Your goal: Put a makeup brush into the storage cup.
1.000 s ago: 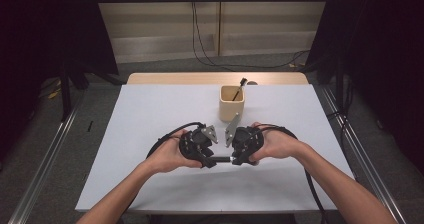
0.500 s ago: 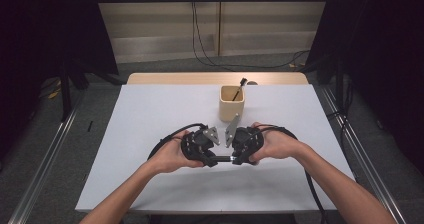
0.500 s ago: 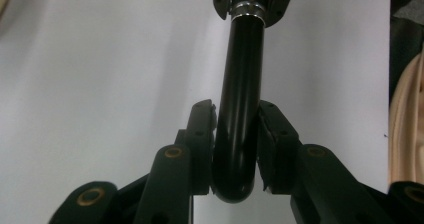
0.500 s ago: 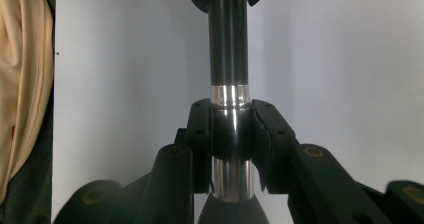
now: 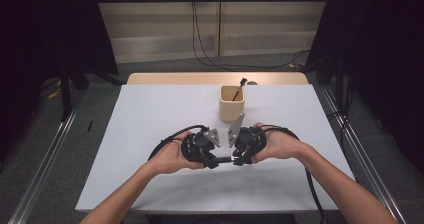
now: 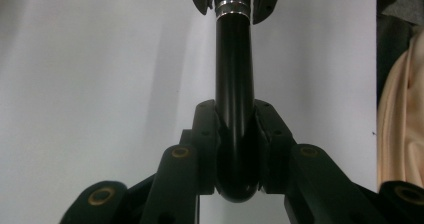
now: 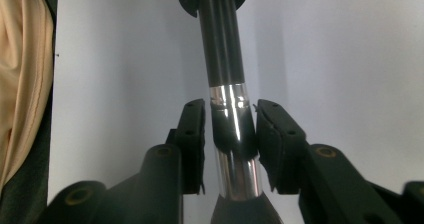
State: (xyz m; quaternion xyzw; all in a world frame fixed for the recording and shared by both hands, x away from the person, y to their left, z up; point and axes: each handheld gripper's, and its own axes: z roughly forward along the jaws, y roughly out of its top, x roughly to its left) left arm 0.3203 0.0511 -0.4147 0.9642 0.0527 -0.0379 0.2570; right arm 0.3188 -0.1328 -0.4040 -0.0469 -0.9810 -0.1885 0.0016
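- Neither hand has shifted since the earlier frames; the left claw has been closing its jaws on the brush, while the right claw has been easing its jaws apart
- That brush lies level between the two claws, on the person's side of the beige cup and near it, low over the white surface
- Left claw: clamped on the rounded end of the black handle
- Right claw: jaws slightly apart around the silver ferrule, slim gaps on both sides
- Doing the handover well probably means keeping the left grip firm and level until the right claw is fully clear
- From the high view the cup's place and a second brush standing in it are plain; the gripper views give the pad contact instead
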